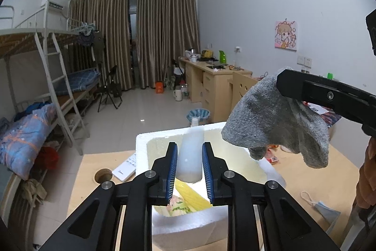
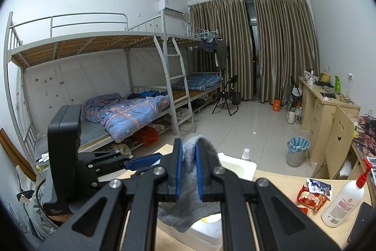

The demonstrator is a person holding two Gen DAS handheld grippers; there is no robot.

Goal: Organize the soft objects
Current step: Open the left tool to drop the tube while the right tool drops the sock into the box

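The right gripper [image 2: 188,166] clamps a limp grey knitted cloth [image 1: 275,119] above the white foam box [image 1: 143,145], seemingly for dropping in. The left gripper [image 1: 189,168] hangs slightly parted, empty.

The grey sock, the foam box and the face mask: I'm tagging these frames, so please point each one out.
grey sock [image 1: 270,114], left wrist view, middle of the hanging fabric.
foam box [image 1: 141,145], left wrist view, bare left rim.
face mask [image 1: 327,209], left wrist view, blue pleated panel.
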